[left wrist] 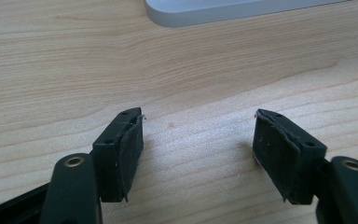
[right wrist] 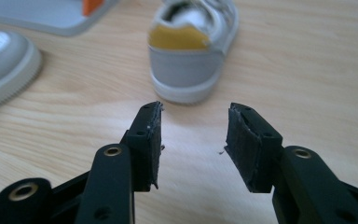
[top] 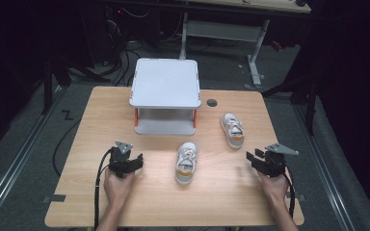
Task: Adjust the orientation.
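Wood table (top: 231, 192), shoe (right wrist: 191, 46) beyond open jaws

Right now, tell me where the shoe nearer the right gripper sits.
In the high view, that shoe lies right of the white shelf, beyond the right gripper; the other shoe is mid-table.

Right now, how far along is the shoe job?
Nothing looks done: both shoes, near shoe and far shoe, lie on the table, and the white rack shows none on top. Left tongs and right tongs are open and empty; the right ones face the far shoe's heel. All gripping and moving remains.
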A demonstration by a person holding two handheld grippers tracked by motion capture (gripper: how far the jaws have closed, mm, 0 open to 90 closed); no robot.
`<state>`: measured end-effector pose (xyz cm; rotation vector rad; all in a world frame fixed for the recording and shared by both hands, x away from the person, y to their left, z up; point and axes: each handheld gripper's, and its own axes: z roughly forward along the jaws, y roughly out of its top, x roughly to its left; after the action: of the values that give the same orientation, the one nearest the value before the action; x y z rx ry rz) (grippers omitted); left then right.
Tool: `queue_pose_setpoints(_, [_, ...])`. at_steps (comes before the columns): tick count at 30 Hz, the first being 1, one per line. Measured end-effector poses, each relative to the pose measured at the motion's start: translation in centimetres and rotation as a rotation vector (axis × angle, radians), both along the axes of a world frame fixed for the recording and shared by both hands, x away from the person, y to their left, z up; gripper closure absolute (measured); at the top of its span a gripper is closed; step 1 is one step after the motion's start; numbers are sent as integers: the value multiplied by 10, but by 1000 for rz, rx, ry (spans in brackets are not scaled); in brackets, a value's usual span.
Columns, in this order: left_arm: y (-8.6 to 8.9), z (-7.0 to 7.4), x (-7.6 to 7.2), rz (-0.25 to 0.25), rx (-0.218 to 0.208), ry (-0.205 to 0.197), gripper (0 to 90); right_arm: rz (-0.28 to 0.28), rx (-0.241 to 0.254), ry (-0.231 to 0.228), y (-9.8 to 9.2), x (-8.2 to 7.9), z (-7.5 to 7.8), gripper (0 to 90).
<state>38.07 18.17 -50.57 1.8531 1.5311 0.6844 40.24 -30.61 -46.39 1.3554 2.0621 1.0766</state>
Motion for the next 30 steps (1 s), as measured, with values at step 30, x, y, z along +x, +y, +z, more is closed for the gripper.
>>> queue_pose_setpoints(30, [0,0,0,3,-15,-2,323,67,-170,171,75,99,14,741])
